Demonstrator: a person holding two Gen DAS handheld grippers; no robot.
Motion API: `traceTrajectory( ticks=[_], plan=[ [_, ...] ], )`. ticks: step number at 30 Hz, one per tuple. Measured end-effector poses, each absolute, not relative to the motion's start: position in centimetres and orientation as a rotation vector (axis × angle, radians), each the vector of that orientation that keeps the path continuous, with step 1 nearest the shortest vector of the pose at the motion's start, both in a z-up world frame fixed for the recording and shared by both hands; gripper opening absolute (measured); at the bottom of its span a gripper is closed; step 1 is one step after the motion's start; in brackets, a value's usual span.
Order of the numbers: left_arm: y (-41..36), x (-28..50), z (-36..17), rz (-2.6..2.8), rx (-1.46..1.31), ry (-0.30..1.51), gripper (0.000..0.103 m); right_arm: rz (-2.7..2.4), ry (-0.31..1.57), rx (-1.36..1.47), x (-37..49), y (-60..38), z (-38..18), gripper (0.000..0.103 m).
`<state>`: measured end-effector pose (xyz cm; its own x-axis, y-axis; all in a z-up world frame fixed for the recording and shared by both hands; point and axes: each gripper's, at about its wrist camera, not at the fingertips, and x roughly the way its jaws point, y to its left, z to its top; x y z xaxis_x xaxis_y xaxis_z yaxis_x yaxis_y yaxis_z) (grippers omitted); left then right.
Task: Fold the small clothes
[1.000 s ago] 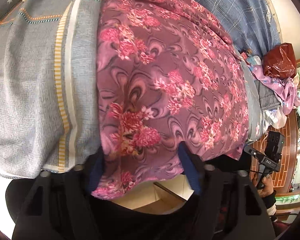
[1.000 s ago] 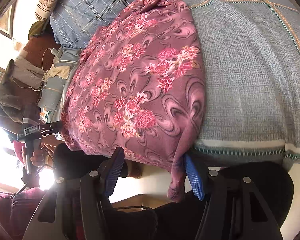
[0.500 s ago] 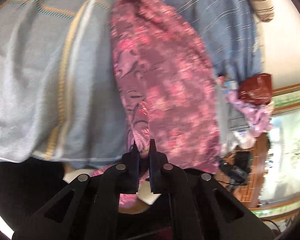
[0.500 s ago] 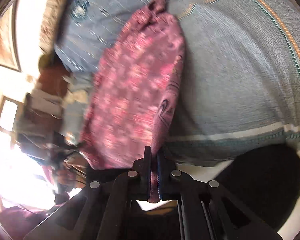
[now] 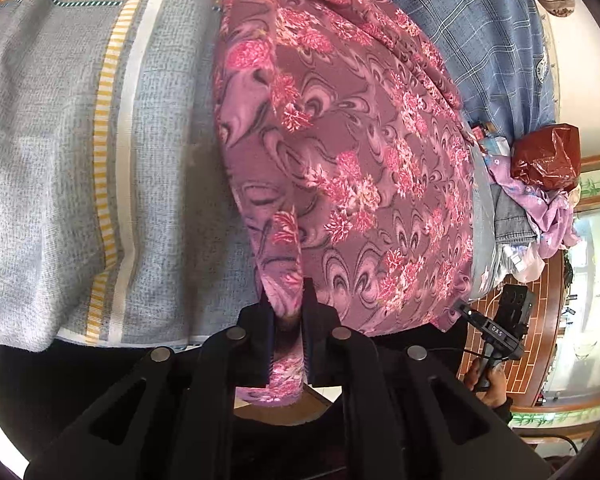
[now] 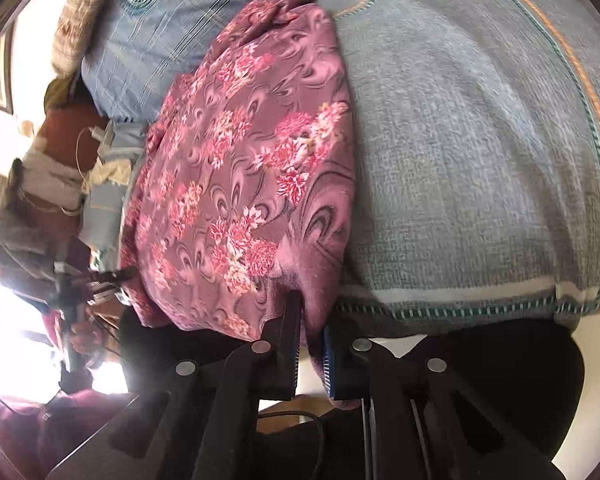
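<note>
Floral garment [image 5: 340, 152] is clamped in both jaws; the far handle [image 5: 496, 334] reads "DAS".

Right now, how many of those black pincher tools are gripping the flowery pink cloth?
2. The left gripper pinches one near corner of the floral cloth; the right gripper pinches the other near corner. Both are shut on it.
</note>
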<state>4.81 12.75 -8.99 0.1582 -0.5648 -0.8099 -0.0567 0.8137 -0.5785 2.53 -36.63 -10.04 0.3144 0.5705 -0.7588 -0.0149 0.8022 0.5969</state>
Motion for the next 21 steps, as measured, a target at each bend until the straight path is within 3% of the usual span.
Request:
traceTrajectory(
  ticks=[4, 8, 21],
  plan=[
    [12.1, 4.9, -9.0, -0.415, -0.554, 1.390, 0.008, 0.426, 1.192, 0.498, 2.4, -36.1, -9.8, 0.005],
    [13.1, 5.3, -9.0, -0.470, -0.749, 1.371, 0.005, 0.522, 1.166, 0.730, 2.3, -36.6, -9.5, 0.004],
    [15.0, 10.4, -2.5, -0.614, -1.032, 1.055, 0.005, 0.720, 0.871, 1.148, 7.4, -37.8, -5.3, 0.004]
  ],
)
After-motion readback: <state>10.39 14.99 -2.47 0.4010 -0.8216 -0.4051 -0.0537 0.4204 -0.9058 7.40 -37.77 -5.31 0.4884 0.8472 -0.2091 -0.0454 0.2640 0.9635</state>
